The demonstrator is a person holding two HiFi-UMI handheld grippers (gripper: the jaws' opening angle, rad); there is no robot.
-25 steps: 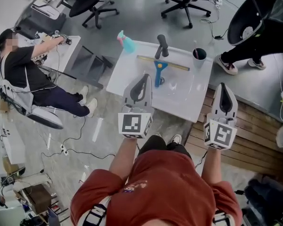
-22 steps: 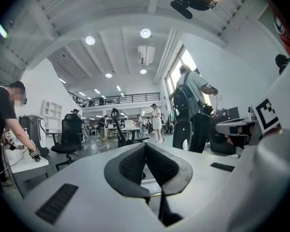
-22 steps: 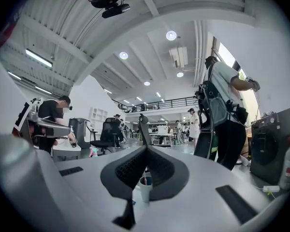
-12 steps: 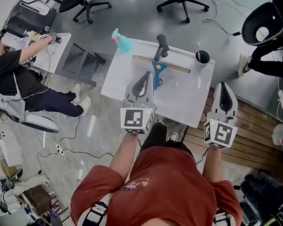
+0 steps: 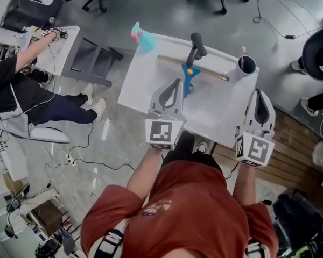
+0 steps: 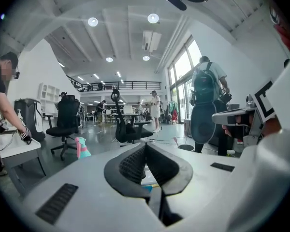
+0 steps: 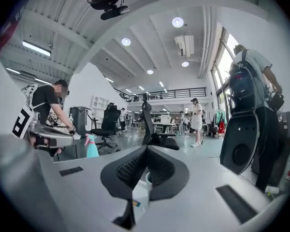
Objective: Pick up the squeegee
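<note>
**Zero contact: squeegee not yet picked up**

Squeegee [image 5: 189,74] lies flat on the table [image 5: 145,77], near the middle of the far edge, and nothing grips it. Left gripper [image 5: 176,85] hangs just beside its blue head, jaws pressed together and empty. Right gripper [image 5: 258,94] hangs at the near right edge, jaws likewise together and empty.

Remaining steps, as judged: open the jaws, close on the handle, lift.

Spray bottle [image 5: 142,38] stands at the far left corner and the cup [image 5: 247,64] at the far right corner.

No brand, label or writing is legible. The marker cubes [image 5: 162,134] carry only black-and-white squares.
</note>
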